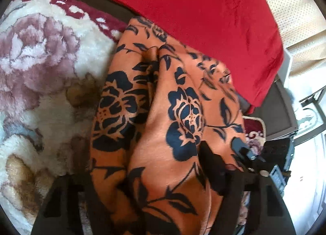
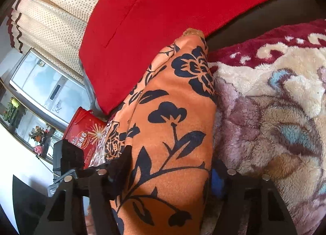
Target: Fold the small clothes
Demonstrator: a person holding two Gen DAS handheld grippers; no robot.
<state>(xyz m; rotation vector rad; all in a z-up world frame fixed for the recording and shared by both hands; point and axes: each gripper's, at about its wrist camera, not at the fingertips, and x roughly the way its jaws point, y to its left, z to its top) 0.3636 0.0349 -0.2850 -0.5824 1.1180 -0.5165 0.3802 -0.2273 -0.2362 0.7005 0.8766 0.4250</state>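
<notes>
Where the plush floral blanket [image 1: 40,96] spreads, a red cushion [image 1: 183,10] apparently leans.

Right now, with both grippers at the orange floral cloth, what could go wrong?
1. The orange black-flowered cloth is bunched into thick ridges; the left gripper may catch only some layers.
2. The right gripper straddles a wide fold that could slip.
3. The fluffy cream floral blanket beneath could get pinched too.

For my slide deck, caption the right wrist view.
Right gripper closed on orange floral garment, lying on plush floral blanket beside red cushion.
</notes>
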